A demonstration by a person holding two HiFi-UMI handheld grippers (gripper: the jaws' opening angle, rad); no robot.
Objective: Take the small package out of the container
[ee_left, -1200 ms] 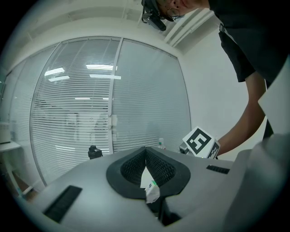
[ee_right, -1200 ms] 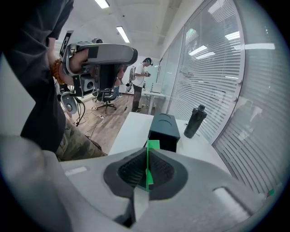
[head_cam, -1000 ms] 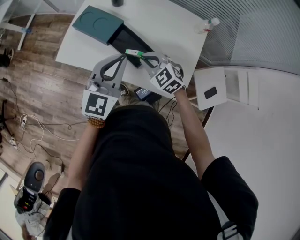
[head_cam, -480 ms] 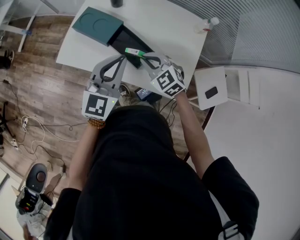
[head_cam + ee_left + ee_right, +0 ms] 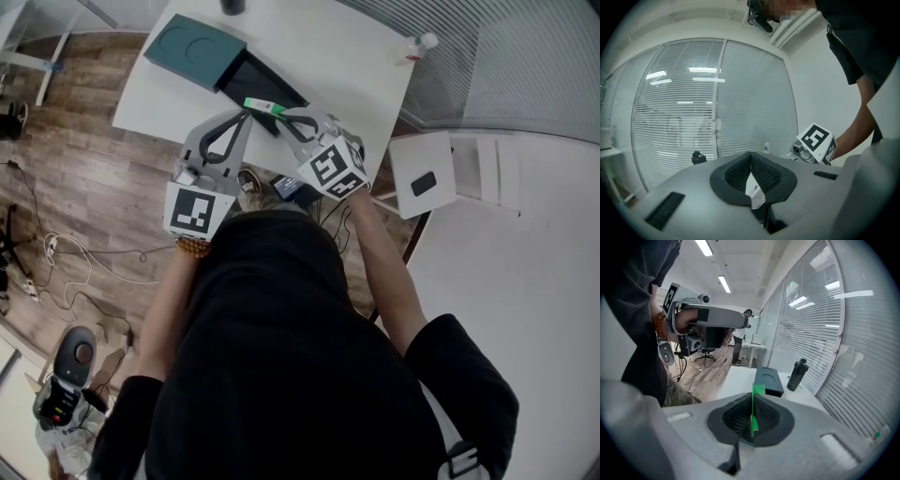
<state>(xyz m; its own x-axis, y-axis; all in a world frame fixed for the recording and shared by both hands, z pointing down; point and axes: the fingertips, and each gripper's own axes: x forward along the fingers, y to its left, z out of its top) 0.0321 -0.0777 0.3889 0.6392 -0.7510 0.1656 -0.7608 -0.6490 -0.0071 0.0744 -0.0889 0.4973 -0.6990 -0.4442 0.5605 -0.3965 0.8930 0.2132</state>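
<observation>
Up close, a black shirt [image 5: 281, 356] filling the lower head view and hiding most of both forearms. Just beyond, left gripper [image 5: 246, 112] clenched on the white end of the small package [image 5: 262, 105], right gripper [image 5: 281, 114] clenched on its green end, tips nearly meeting. Package held up between the two, above the near part of the white table [image 5: 356, 56], seemingly clear of the container [image 5: 195, 49], though from above it overlaps the near end of the black tray [image 5: 267, 86].

Mostly buried between the pads in both gripper views: on the left only a crumpled white corner with blue print too small to read, on the right only a thin bright green strip seen edge-on. Flat and slim, white with a green tip.

Farther back, dark teal container with the tray standing out toward the grippers. At the far edge, a dark bottle [image 5: 234, 5] cut off by the frame.
</observation>
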